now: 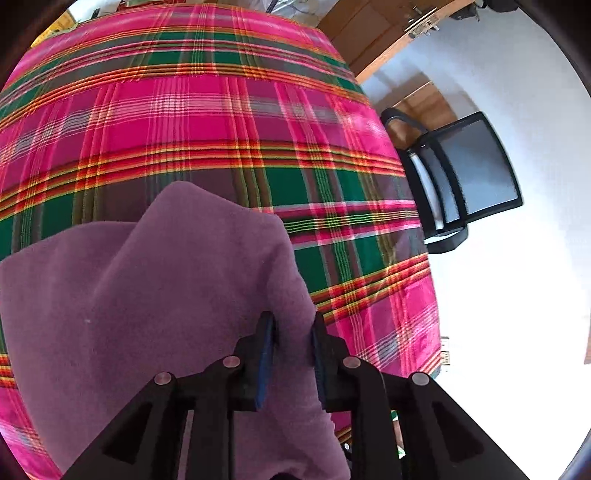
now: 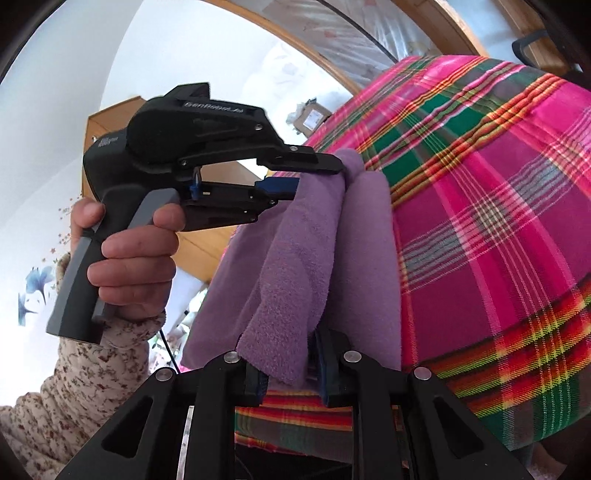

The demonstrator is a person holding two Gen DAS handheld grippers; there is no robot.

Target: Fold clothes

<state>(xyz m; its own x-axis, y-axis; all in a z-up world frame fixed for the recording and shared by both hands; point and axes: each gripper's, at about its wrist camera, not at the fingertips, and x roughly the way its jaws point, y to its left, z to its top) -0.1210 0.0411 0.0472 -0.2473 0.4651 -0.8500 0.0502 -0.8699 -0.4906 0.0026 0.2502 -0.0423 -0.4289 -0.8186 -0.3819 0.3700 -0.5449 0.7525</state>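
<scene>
A purple fleece cloth (image 1: 147,295) hangs lifted above the table with the pink, green and red plaid cover (image 1: 221,122). My left gripper (image 1: 293,332) is shut on an edge of the purple cloth, which drapes down to the left. In the right wrist view the same purple cloth (image 2: 314,240) stretches between both grippers. My right gripper (image 2: 288,365) is shut on its lower corner. The left gripper (image 2: 317,173) shows there from the side, held by a hand (image 2: 129,258) in a floral sleeve, pinching the cloth's upper edge.
A black mesh chair (image 1: 465,177) stands on the white floor to the right of the table. A wooden door (image 1: 380,33) is at the far right corner. The plaid cover (image 2: 498,221) fills the right of the right wrist view, with a wooden frame (image 2: 295,33) behind it.
</scene>
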